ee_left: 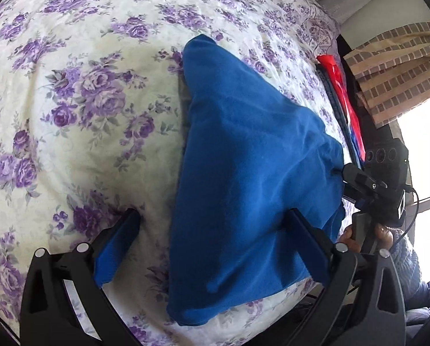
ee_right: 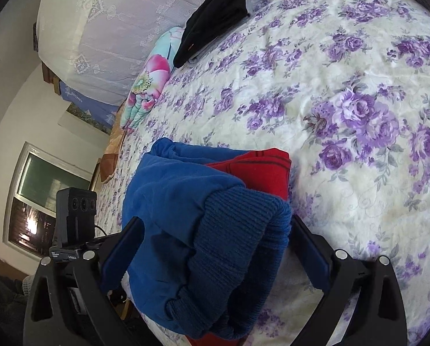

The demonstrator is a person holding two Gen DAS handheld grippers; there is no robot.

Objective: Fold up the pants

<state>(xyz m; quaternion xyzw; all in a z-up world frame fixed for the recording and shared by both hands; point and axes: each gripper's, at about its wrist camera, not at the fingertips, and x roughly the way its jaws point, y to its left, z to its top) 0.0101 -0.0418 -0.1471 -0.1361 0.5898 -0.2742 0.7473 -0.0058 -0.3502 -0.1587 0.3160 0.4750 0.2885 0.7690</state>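
At the bottom of the left wrist view, the left gripper [ee_left: 212, 248] stands wide over the blue pants [ee_left: 244, 158], which lie folded mid-frame on the floral bedspread [ee_left: 70, 101]. The right gripper [ee_right: 215, 259], also spread wide, straddles their ribbed cuff [ee_right: 238, 245] without pinching it. A careless close could snag bedspread or undo the fold. Farther off: one red garment [ee_right: 261, 167], one black garment [ee_right: 215, 17].

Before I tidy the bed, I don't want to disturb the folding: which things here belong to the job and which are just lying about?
Part of the job:
blue pants
left gripper
right gripper

Just lying about:
black garment
floral pillow
red garment
floral bedspread underneath
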